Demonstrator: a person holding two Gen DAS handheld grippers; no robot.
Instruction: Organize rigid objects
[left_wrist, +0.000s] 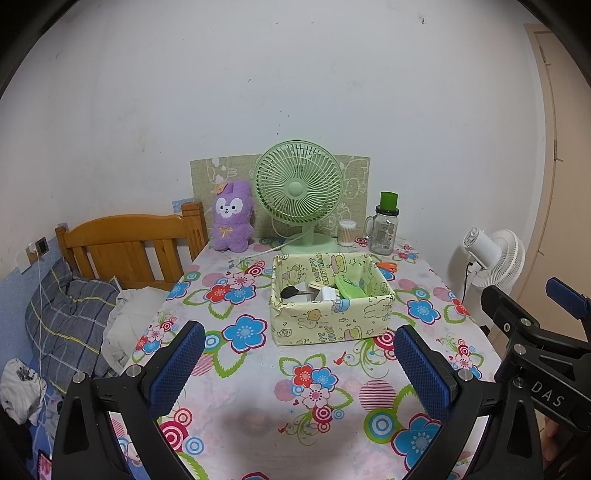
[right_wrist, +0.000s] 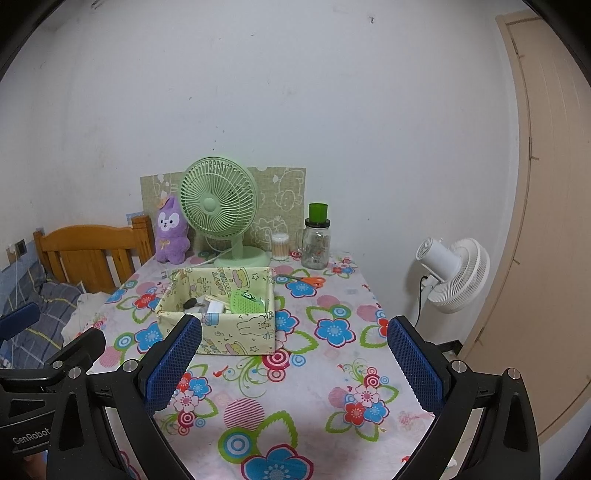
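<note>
A yellow cartoon-print box (left_wrist: 328, 325) (right_wrist: 236, 332) stands mid-table on the floral cloth. Inside lie a black key (left_wrist: 291, 292), a white block (left_wrist: 330, 294), a green perforated case (left_wrist: 351, 290) (right_wrist: 245, 300) and other small items. Orange-handled scissors (left_wrist: 386, 266) (right_wrist: 312, 281) lie on the cloth behind the box's right side. My left gripper (left_wrist: 299, 350) is open and empty, held above the near table in front of the box. My right gripper (right_wrist: 295, 347) is open and empty, right of the box.
A green desk fan (left_wrist: 299, 199), a purple plush rabbit (left_wrist: 233, 218), a cotton swab jar (left_wrist: 347, 233) and a glass jar with a green cup (left_wrist: 384, 229) line the table's back edge. A wooden bed (left_wrist: 129, 247) is left, a white floor fan (right_wrist: 454, 273) right.
</note>
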